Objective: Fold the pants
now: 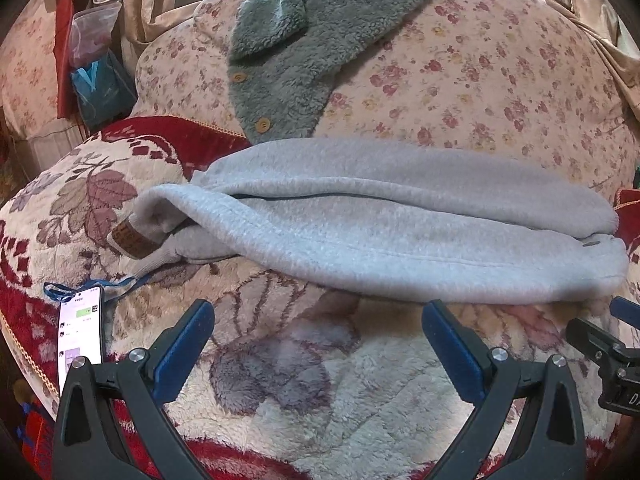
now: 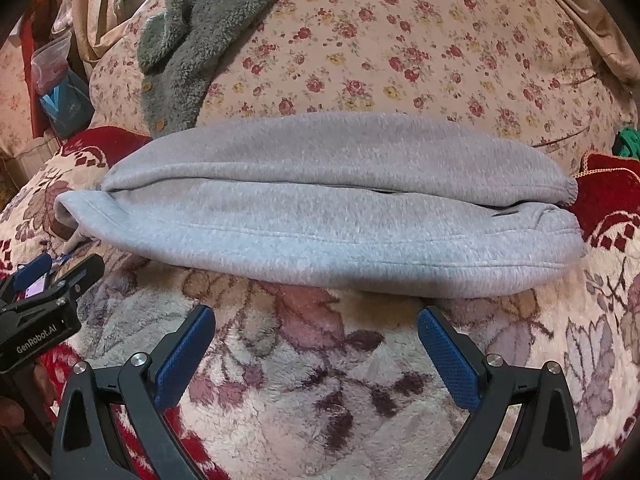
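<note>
The grey fleece pants lie folded in a long flat bundle across the floral plush blanket, one half laid over the other, with a brown label at the left end. They also show in the right wrist view. My left gripper is open and empty, just in front of the pants' near edge. My right gripper is open and empty, also just short of the near edge. Each gripper shows at the edge of the other's view.
A phone with a lit screen lies on the blanket at left, beside a blue lanyard. A green fleece jacket lies on the floral quilt behind the pants. Bags hang at far left.
</note>
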